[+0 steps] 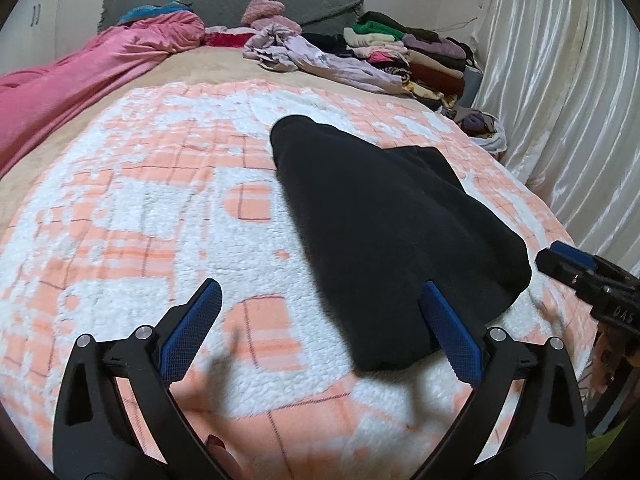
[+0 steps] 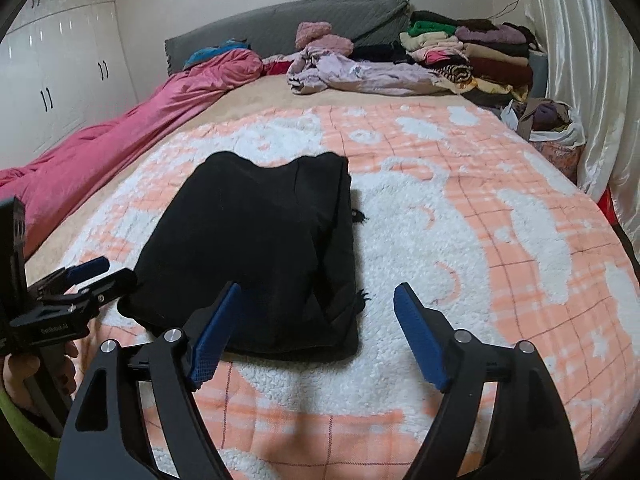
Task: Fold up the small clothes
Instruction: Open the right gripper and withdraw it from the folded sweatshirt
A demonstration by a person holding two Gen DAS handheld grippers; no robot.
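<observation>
A black garment (image 1: 384, 216) lies folded on the orange and white fleece blanket (image 1: 160, 200); it also shows in the right wrist view (image 2: 260, 248). My left gripper (image 1: 320, 292) is open and empty at the garment's near left corner, its right finger (image 1: 448, 332) against the cloth edge. My right gripper (image 2: 318, 296) is open and empty at the garment's near right corner. The right gripper also shows in the left wrist view (image 1: 576, 268), and the left gripper in the right wrist view (image 2: 96, 272).
A pink duvet (image 2: 120, 136) runs along the bed's left side. A lilac garment (image 2: 352, 72) and a stack of folded clothes (image 2: 472, 56) lie by the grey headboard (image 2: 280, 20). A bag of clothes (image 2: 552, 128) stands by the white curtain (image 1: 560, 100). White wardrobes (image 2: 52, 60) stand left.
</observation>
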